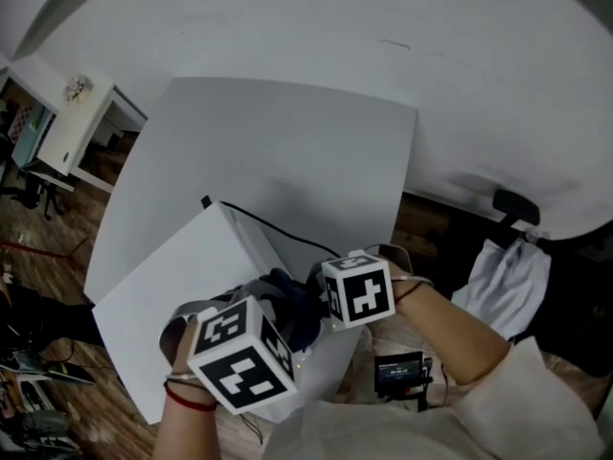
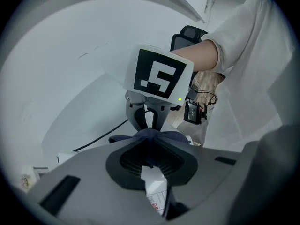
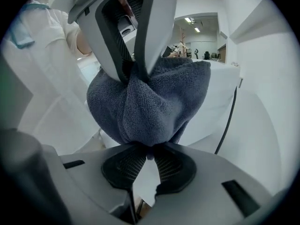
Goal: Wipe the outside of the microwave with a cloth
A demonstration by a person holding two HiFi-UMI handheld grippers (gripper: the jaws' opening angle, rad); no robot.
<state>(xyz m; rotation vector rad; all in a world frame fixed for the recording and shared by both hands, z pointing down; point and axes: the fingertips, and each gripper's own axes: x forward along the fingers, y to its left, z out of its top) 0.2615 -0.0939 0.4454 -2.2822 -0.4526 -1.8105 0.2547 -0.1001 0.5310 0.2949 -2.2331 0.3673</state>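
Left tongs and right tongs both clamp the bunched dark-blue terry cloth, white boxy microwave right underneath, closer to the left.

Prob. cloth over microwave, microwave on table.

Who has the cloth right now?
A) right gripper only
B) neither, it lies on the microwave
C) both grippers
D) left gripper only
C: the right gripper view shows the cloth pinched by the right gripper below and the left gripper above.
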